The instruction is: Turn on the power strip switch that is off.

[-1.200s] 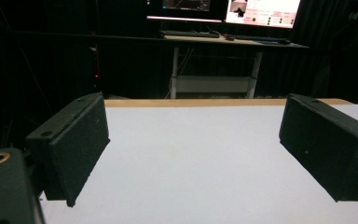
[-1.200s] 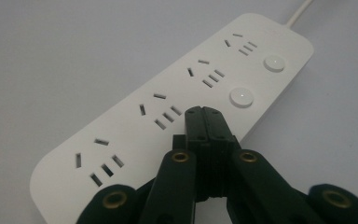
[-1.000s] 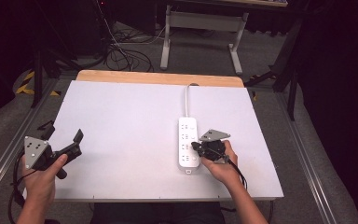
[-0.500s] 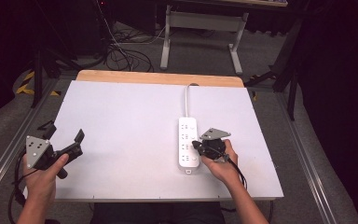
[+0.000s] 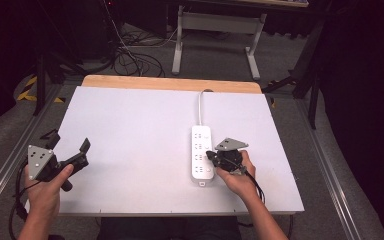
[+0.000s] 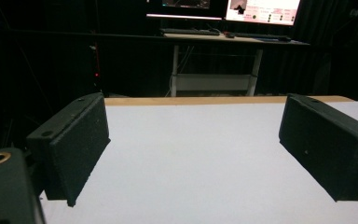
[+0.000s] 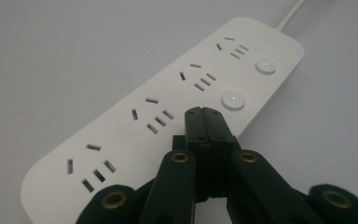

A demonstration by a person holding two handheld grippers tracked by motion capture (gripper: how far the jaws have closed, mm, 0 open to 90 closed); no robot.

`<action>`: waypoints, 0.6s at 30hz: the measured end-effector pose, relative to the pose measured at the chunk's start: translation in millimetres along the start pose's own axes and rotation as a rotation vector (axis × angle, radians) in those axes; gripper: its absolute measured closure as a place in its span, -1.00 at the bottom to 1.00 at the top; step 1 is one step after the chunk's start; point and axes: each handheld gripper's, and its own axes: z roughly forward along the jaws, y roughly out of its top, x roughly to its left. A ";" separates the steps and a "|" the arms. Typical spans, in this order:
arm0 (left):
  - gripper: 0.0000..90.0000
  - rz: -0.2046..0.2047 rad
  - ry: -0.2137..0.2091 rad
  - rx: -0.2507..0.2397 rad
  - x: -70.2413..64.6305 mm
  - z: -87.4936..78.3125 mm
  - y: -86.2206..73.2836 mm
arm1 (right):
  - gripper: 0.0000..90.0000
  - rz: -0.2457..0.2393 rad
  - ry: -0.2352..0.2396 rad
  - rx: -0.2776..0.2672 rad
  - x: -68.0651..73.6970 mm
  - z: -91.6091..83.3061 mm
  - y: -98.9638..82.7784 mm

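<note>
Power strip (image 5: 201, 154) lengthwise front-to-back, cord (image 5: 199, 106) end far.

1. The right gripper (image 7: 207, 114) covers part of the power strip (image 7: 168, 116) in the right gripper view, so whether its closed tips touch the surface cannot be told.
2. The strip's white cable (image 7: 292, 11) is cut off at that view's top edge.
3. From above, the socket slots are too small to read.
4. The left gripper (image 6: 193, 144) has its fingers (image 6: 74, 144) cropped at the left gripper view's bottom corners.
5. The monitor (image 6: 261, 9) beyond the tabletop (image 6: 191, 154) is cut off.
</note>
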 end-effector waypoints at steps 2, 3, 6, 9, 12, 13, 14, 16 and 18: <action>-0.80 0.000 0.000 0.000 -0.1 -0.1 0.0 | 1.00 -0.006 -0.003 -0.008 -0.1 -0.4 0.2; -0.80 0.000 0.000 -0.001 0.0 -0.2 0.0 | 1.00 -0.008 -0.007 -0.011 -0.1 -0.1 0.4; -0.80 -0.003 -0.002 0.000 0.6 -0.3 0.0 | 1.00 -0.004 0.007 -0.020 -0.4 -0.3 1.3; -0.80 -0.003 -0.001 -0.001 0.7 0.1 0.1 | 0.99 -0.016 0.003 -0.024 -0.2 -0.7 1.4; -0.80 0.000 -0.001 0.001 0.5 0.3 0.0 | 1.00 -0.020 0.006 -0.050 -0.5 -3.5 2.7; -0.80 -0.001 -0.001 0.002 0.6 0.3 0.0 | 1.00 -0.014 0.006 -0.060 -0.8 -4.8 3.2; -0.80 -0.003 0.000 0.000 0.7 0.3 0.0 | 1.00 -0.014 0.007 -0.071 -1.6 -6.1 3.5; -0.80 -0.005 0.000 0.000 0.9 0.3 0.0 | 1.00 -0.006 0.008 -0.092 -3.3 -8.7 3.9; -0.80 -0.005 0.001 -0.001 0.9 0.4 -0.1 | 0.99 -0.001 0.007 -0.113 -5.3 -11.4 4.1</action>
